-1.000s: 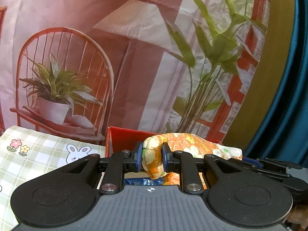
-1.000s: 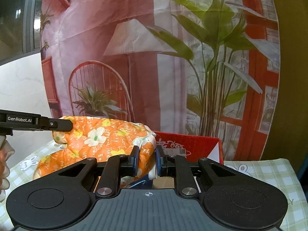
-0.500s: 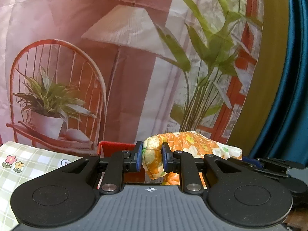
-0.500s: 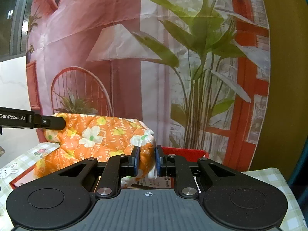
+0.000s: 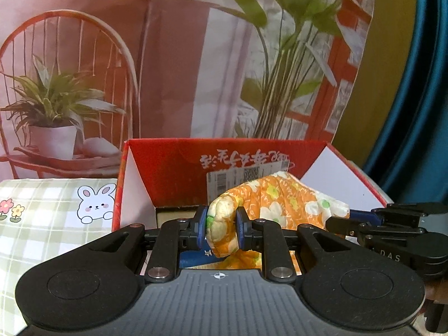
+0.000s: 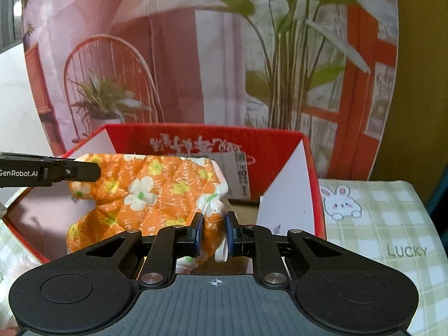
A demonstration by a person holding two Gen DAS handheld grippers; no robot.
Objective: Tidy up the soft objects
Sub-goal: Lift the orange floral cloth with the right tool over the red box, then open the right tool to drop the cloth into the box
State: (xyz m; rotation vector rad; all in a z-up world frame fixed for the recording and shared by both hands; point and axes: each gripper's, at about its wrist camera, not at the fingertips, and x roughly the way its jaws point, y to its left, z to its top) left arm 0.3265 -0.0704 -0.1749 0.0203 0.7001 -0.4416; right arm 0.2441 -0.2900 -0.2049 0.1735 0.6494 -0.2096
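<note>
Tabletop: covered by green checked cloth (image 5: 42, 224), printed with rabbits, flowers, the word "LUCKY". Standing on it: one open red cardboard box (image 5: 179, 173).

The cloth (image 5: 282, 204) is hanging between both sets of jaws, over the open box (image 5: 173, 165). The box is sitting just ahead of the jaws on the tablecloth (image 6: 392, 224), with the backdrop (image 5: 173, 70) standing behind it.

Your left gripper (image 5: 221, 231) is pinching a bunched end of the orange floral cloth (image 5: 280, 204), which is stretching rightward to your right gripper (image 5: 340, 225). The cloth is hanging over the open red box (image 5: 173, 165), which is sitting on the green checked tablecloth (image 5: 42, 224).
</note>
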